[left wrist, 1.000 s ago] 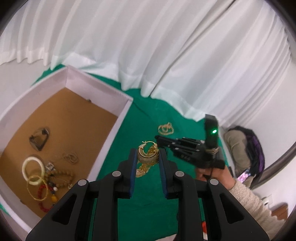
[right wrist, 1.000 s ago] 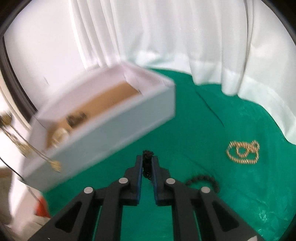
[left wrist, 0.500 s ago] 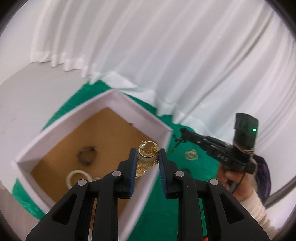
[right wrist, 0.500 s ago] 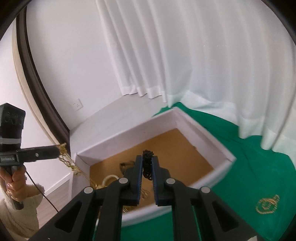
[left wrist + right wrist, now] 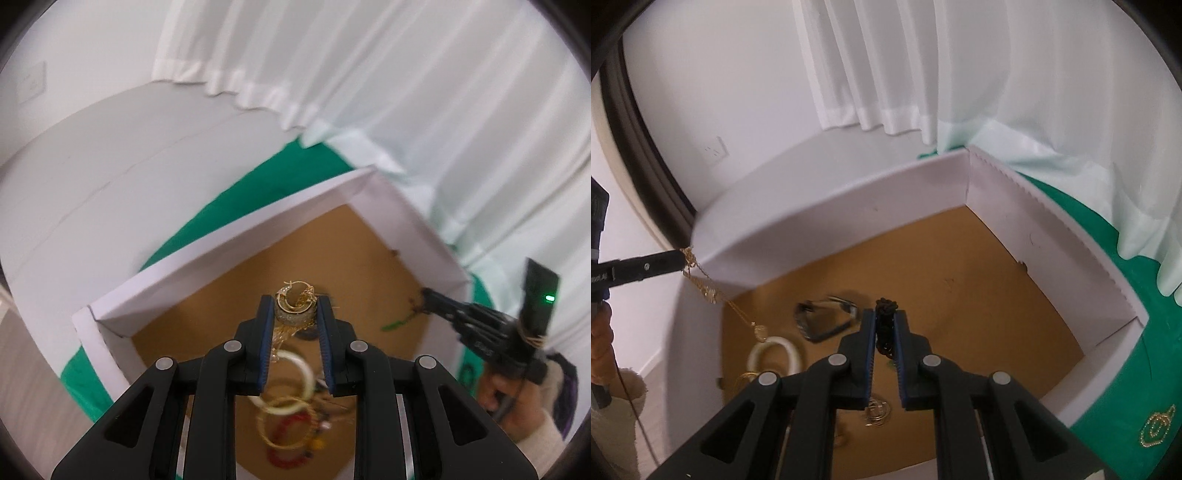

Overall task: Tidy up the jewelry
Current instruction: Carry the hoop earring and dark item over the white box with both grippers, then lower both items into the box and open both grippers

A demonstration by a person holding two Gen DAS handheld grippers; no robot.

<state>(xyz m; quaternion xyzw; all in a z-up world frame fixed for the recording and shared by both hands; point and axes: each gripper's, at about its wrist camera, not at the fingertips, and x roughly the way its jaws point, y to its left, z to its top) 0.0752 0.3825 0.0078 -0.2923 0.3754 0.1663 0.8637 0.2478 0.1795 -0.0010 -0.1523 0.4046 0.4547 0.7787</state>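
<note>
My left gripper (image 5: 294, 308) is shut on a bundle of gold jewelry (image 5: 294, 308): hoop earrings, a glittery band and thin chains hanging down. It hangs above the white box (image 5: 221, 254) with the brown floor. My right gripper (image 5: 885, 320) is shut on a black beaded string (image 5: 885, 306) and also hangs over the box (image 5: 827, 206). In the right wrist view the left gripper's tip (image 5: 650, 267) shows at the box's left wall with the gold chains (image 5: 709, 288) dangling from it. The right gripper (image 5: 476, 325) reaches in over the box's right wall in the left wrist view.
Inside the box lie a white bangle (image 5: 775, 354), a dark bracelet (image 5: 825, 321), gold bangles (image 5: 284, 424) and red beads (image 5: 291, 443). The box stands on a green cloth (image 5: 1145, 369) where a gold chain (image 5: 1156, 428) lies. White curtains (image 5: 923, 66) hang behind.
Both grippers have swung from over the green cloth to above the box, each keeping its jewelry. The box now fills both views.
</note>
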